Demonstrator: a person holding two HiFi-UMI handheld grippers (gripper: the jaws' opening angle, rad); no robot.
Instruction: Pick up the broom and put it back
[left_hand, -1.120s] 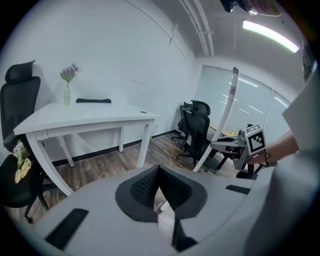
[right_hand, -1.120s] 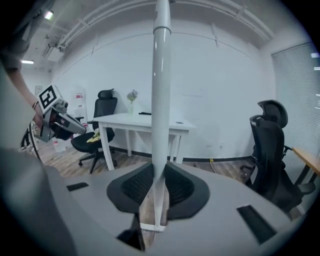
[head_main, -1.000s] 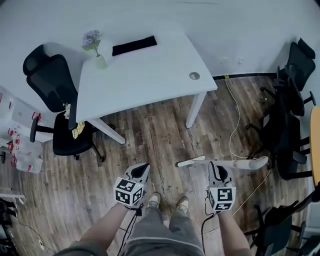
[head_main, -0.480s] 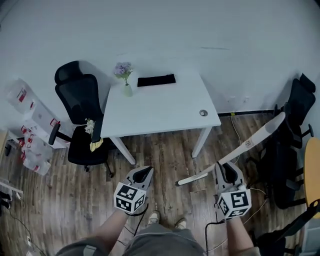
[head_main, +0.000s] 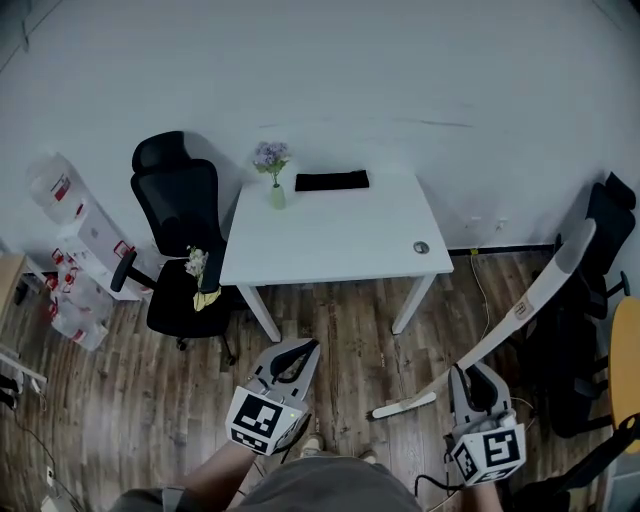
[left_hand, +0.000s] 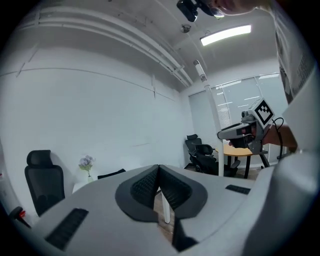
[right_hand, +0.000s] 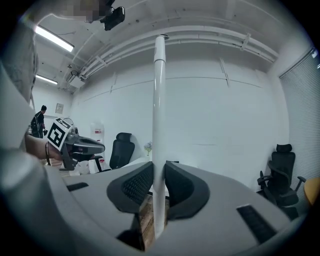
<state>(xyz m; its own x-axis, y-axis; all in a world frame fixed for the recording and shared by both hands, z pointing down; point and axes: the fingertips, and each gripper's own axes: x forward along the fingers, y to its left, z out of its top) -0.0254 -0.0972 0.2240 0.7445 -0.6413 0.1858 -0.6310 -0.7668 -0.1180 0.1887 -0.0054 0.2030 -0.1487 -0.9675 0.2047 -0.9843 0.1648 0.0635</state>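
Note:
The broom is a long white pole (head_main: 520, 310) slanting from near my feet up toward the right wall. My right gripper (head_main: 470, 374) is shut on it close to its lower end. In the right gripper view the pole (right_hand: 159, 115) stands upright between the pads of that gripper (right_hand: 159, 186), rising toward the ceiling. My left gripper (head_main: 303, 349) hangs to the left of the pole, apart from it. In the left gripper view its jaws (left_hand: 159, 176) meet with nothing between them, and the pole (left_hand: 210, 112) shows at the right.
A white desk (head_main: 330, 240) stands ahead against the wall, with a flower vase (head_main: 272, 172) and a flat black item (head_main: 332, 181) on it. A black office chair (head_main: 180, 250) is at its left and more dark chairs (head_main: 600, 290) at the right. Boxes (head_main: 70, 260) stand at far left.
Both grippers have risen. The broom, lying nearly level across the floor a second ago, has swung up steeply in the right gripper. The head view has lifted toward the wall.

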